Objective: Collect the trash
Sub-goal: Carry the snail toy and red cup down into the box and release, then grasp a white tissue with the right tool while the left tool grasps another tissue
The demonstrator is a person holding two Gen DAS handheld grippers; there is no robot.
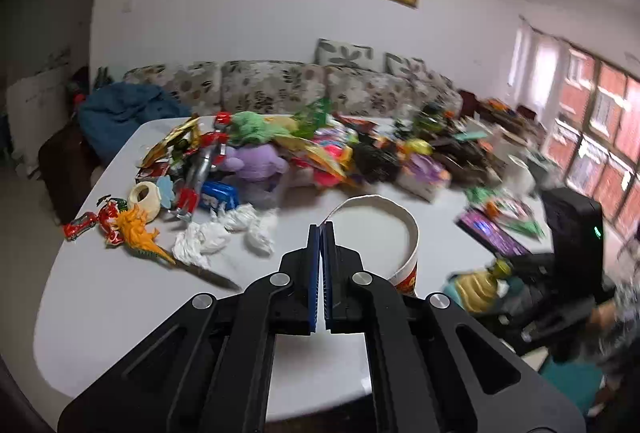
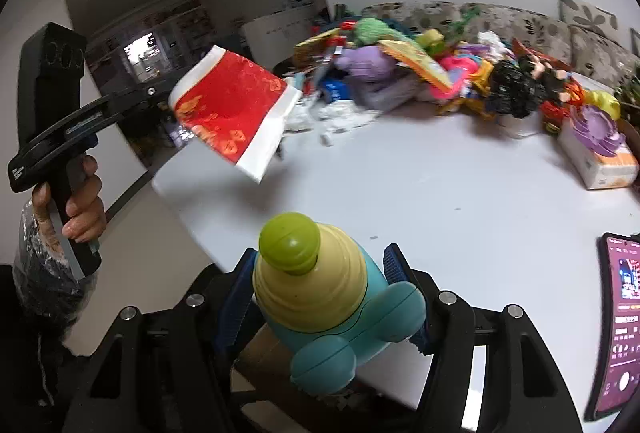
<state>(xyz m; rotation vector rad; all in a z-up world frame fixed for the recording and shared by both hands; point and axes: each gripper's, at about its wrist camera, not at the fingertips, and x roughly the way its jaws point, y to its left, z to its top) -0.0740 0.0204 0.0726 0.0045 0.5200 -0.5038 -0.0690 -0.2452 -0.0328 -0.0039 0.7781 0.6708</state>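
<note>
The left tool (image 1: 321,229) is pinched fully together on the rim of a red-and-white paper cup (image 2: 234,113), held in the air over the white bench's (image 2: 440,185) edge. The right tool (image 2: 324,265) stands partly open, its pads clamping a teal and yellow toy (image 2: 320,297).

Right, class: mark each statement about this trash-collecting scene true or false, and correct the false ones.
1. The left gripper is shut on the rim of a red paper cup. True.
2. The cup stands upright on the white table. False: it hangs tilted in the air over the table's edge.
3. The right gripper has a teal and yellow toy between its jaws. True.
4. The crumpled white tissues lie inside the cup. False: they lie on the table beside the toy pile.
5. A phone with a lit screen lies on the table. True.
</note>
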